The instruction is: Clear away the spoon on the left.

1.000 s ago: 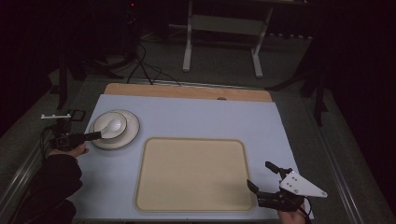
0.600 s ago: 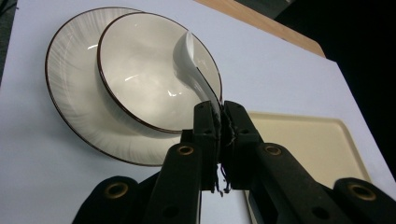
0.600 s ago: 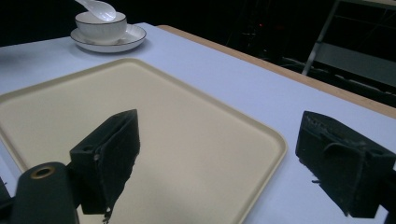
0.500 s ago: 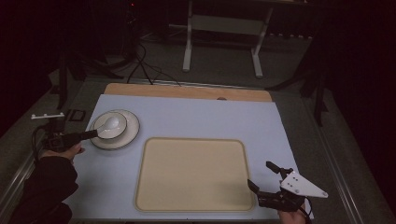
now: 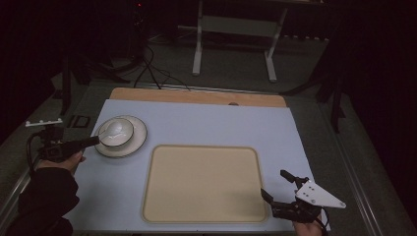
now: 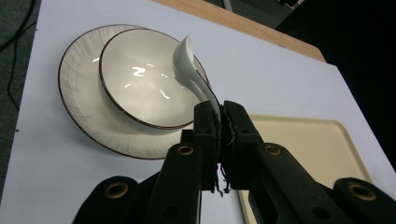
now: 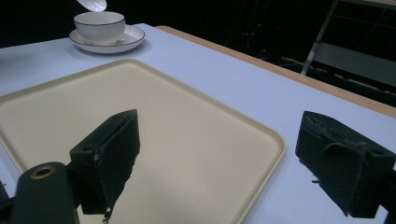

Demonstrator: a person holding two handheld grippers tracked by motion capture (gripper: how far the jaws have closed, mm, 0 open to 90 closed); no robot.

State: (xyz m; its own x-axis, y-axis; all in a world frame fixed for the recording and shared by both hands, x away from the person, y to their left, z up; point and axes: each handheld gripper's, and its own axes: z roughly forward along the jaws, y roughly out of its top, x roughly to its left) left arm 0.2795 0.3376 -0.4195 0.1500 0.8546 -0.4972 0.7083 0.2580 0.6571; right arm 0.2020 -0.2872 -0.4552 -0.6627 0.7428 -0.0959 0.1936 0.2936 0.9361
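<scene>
A white bowl [image 5: 115, 132] [image 6: 140, 81] sits on a white brown-rimmed plate [image 5: 140, 140] [image 6: 79, 112] at the left of the table. My left gripper [image 5: 93, 141] [image 6: 222, 112] is shut on the handle of a white ceramic spoon [image 6: 184, 60], whose scoop hangs tilted over the bowl's near rim. The right gripper view shows the bowl [image 7: 99, 23] and the spoon [image 7: 92, 4] just above it. A beige tray [image 5: 204, 184] [image 7: 140, 93] lies bare in the middle. My right gripper [image 5: 273, 183] [image 7: 219, 149] stands open over the tray's front right corner, holding nothing.
A pale blue mat [image 5: 221, 125] covers the table, with a wooden strip [image 5: 196, 96] along its far edge. Behind the table stand a metal frame [image 5: 233, 44] and floor cables [image 5: 147, 73]. A metal rail [image 5: 364, 177] runs along the table's right side.
My left gripper has risen a little and drifted left, lifting the spoon with it above the bowl. The right gripper has stayed where it was.
</scene>
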